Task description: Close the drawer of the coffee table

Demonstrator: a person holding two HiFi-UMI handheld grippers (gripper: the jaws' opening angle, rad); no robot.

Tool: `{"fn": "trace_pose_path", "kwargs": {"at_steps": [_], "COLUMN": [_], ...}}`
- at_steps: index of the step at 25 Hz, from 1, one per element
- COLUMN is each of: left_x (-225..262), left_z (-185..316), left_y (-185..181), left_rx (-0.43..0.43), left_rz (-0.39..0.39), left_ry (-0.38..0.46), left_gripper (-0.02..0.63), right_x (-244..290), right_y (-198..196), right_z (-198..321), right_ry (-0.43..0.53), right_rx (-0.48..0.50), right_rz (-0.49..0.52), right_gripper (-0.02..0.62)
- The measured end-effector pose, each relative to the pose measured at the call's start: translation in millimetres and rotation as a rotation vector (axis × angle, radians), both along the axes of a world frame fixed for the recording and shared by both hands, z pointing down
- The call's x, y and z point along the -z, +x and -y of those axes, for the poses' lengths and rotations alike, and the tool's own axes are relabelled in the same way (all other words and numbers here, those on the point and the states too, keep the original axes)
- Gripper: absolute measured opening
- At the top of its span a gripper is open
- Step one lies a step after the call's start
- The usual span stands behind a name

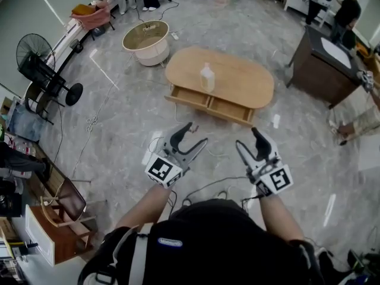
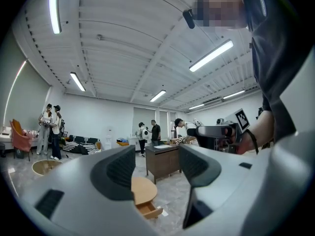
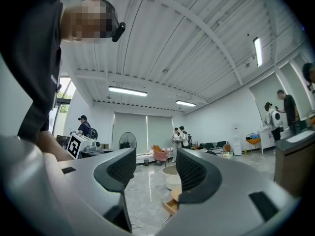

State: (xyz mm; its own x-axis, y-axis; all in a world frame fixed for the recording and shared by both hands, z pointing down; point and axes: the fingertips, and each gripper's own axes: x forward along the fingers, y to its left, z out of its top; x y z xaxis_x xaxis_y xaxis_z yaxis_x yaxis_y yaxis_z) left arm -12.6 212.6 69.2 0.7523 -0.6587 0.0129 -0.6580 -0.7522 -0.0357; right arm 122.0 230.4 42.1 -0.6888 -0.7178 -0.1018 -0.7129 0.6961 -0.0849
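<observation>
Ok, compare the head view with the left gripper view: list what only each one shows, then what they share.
Only the head view shows the bottle standing on the coffee table and the standing fan. Only the left gripper view shows the ceiling with its strip lights. Both show the coffee table with its drawer pulled out, the dark desk, the round tub, and the left gripper with its jaws apart and empty.

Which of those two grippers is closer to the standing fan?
Left. The fan stands off to the left gripper's outer side, well apart; the right gripper is farther still, on the left gripper's other side.
</observation>
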Motion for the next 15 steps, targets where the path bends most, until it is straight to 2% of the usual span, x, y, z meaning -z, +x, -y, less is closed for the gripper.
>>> {"fn": "trace_pose_path", "kwargs": {"at_steps": [5, 15], "left_x": [-3.9, -0.8], "left_z": [12.2, 21.6], "left_y": [20.1, 58.1], "left_rx": [0.001, -0.023], "left_rz": [-0.022, -0.008], "left_ry": [-0.023, -0.023], "left_gripper": [0.256, 0.256], "right_x": [-9.4, 1.4], "right_y": [17.4, 57.8], "right_z": [9.9, 18.3], "right_ry": [0.012, 0.001], "right_rx": [0.008, -0.072], "right_rz": [-0.03, -0.011], "right_gripper": [0.23, 0.23]}}
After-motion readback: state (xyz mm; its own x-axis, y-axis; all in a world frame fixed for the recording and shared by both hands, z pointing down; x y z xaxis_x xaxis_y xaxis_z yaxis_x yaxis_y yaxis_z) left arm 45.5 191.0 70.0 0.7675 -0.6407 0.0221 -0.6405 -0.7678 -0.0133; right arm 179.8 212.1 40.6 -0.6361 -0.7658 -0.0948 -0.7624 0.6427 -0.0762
